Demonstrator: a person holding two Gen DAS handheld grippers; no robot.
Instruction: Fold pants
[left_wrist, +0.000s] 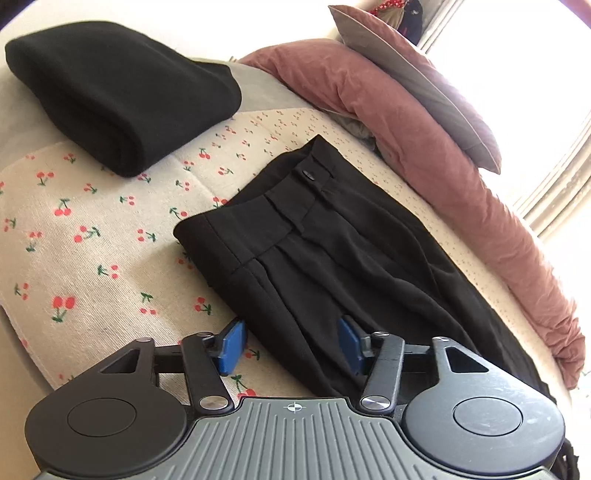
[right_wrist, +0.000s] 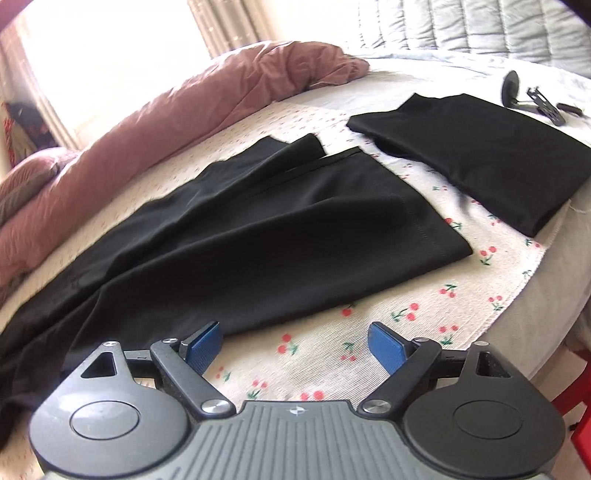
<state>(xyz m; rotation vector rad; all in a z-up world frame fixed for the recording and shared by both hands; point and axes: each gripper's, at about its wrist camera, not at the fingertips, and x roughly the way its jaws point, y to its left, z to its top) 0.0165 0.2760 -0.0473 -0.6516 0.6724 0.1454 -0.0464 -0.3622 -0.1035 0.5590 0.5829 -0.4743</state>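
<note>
No readable writing. Left gripper (left_wrist: 291, 345) fingers spread over black pleated pants (left_wrist: 314, 254) waist end; right gripper (right_wrist: 293, 345) fingers spread, hem end just ahead-left.

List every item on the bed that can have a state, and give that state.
Black pants: unfolded, lying flat, waist button fastened.
Folded black garment: folded, set apart from the pants.
Pink duvet: bunched along the far side.
Cushion: tilted on the duvet.
Left gripper: open, over the pants' edge.
Right gripper: open, empty, over the cherry-print sheet.
</note>
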